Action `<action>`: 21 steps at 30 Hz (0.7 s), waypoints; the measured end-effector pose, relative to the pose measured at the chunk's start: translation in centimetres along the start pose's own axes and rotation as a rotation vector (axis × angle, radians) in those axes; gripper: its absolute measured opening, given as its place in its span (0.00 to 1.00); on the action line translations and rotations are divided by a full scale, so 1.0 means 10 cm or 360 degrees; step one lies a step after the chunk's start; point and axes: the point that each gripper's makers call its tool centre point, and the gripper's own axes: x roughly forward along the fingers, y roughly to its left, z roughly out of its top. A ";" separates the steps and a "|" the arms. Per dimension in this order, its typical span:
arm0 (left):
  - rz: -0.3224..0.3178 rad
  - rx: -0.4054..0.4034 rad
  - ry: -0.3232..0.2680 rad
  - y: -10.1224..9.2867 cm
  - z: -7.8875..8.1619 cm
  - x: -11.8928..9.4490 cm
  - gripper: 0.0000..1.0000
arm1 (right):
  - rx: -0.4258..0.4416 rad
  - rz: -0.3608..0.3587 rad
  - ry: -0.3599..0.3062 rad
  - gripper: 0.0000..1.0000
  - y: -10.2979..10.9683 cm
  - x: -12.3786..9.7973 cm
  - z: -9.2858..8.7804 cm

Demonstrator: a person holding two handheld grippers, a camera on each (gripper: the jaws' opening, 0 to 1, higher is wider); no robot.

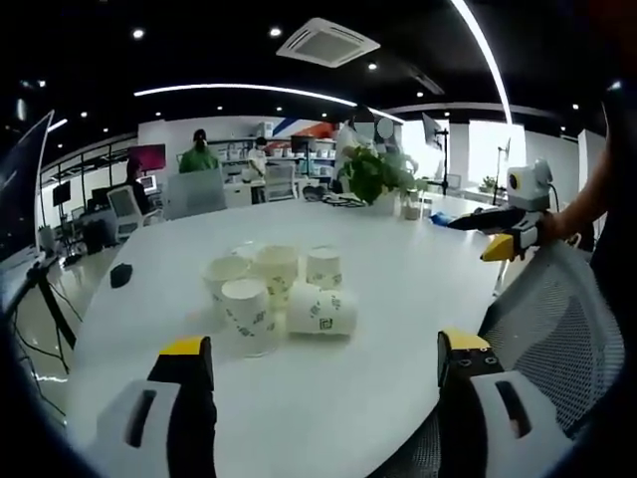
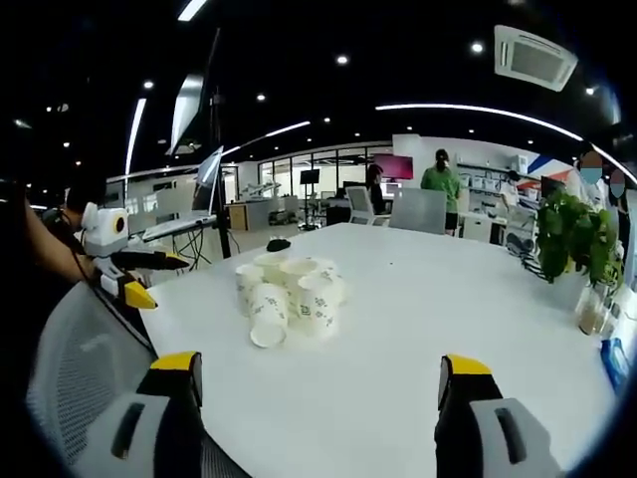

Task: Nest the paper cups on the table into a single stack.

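Note:
Several white paper cups with green print cluster [image 1: 279,289] on the round white table [image 1: 408,299]. Most stand upright; one cup [image 1: 323,311] lies on its side at the near right of the group. My left gripper [image 1: 323,373] is open and empty, well short of the cups. The right gripper [image 1: 503,237] hovers at the table's right edge. From the right gripper view, the same cluster [image 2: 291,291] sits ahead and left, with the tipped cup [image 2: 267,321] nearest. My right gripper [image 2: 318,383] is open, holding nothing. The left gripper [image 2: 124,271] floats at the table's left rim.
A mesh chair back [image 1: 552,319] stands by the table edge, also seen as the chair back [image 2: 75,368]. A potted plant [image 1: 373,174] and a small glass [image 1: 411,209] sit at the far side. A small black object [image 1: 120,275] lies left. People stand by desks behind.

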 end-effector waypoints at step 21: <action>-0.0023 0.0036 0.0019 -0.04 -0.01 0.01 0.91 | -0.0021 -0.0029 0.0024 0.99 -0.02 -0.01 -0.02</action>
